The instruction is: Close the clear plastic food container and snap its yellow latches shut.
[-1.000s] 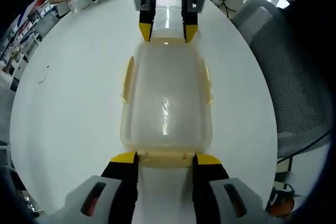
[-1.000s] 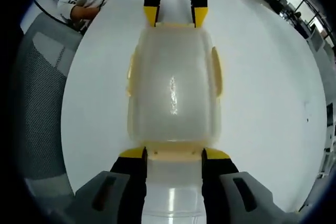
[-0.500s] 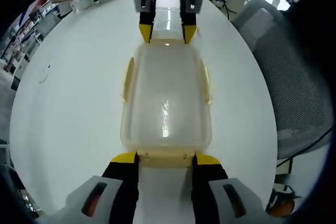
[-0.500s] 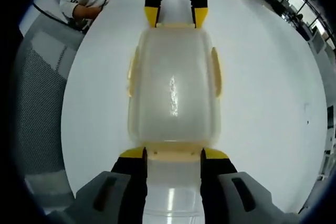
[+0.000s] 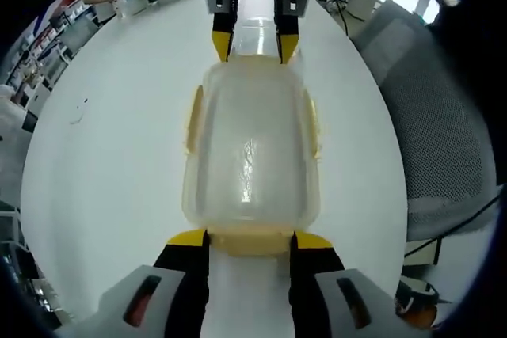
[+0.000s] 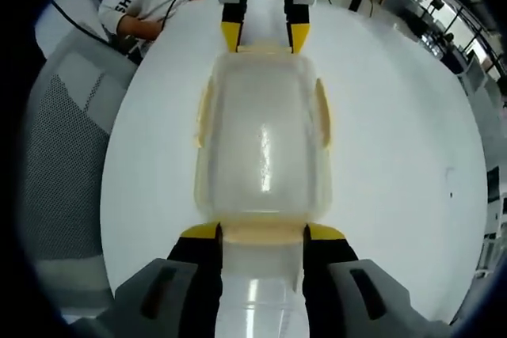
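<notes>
Container point(image 5: 250, 148) nudged, two claws astride

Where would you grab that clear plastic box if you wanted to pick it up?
Probably by its two short ends. The clear plastic box is long and narrow, and each short end carries a yellow latch that sits between a tool's jaws. The left tool comes at the near end, the right tool at the opposite one. The long sides bear yellow side latches and look wider.

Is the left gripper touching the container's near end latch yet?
Touching: in the left gripper view, left gripper tips flank the yellow latch on the container, no gap visible.
</notes>
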Demonstrator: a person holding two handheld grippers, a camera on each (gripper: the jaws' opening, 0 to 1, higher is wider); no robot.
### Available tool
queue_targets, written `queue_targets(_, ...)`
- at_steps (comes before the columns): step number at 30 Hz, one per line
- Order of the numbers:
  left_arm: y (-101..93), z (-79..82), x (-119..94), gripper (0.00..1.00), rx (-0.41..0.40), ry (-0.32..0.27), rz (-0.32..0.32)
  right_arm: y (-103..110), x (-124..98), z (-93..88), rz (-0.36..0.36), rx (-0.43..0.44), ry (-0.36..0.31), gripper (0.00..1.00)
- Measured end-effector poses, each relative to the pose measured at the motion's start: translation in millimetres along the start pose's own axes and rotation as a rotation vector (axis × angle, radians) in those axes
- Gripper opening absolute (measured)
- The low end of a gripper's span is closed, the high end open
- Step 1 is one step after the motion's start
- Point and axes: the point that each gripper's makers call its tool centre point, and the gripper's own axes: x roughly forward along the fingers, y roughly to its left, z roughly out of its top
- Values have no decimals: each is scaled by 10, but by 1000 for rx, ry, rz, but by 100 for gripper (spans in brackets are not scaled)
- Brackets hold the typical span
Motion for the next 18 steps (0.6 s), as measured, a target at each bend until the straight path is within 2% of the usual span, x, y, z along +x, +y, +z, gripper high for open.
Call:
queue_targets(9, -82, 50, -193, 34, -5, 19, -10, 94, -228, 84, 5, 4, -41, 36)
queue_targets(18, -67, 231, -358, 34, -7, 14, -13, 73, -409, 47, 8, 9, -44, 36)
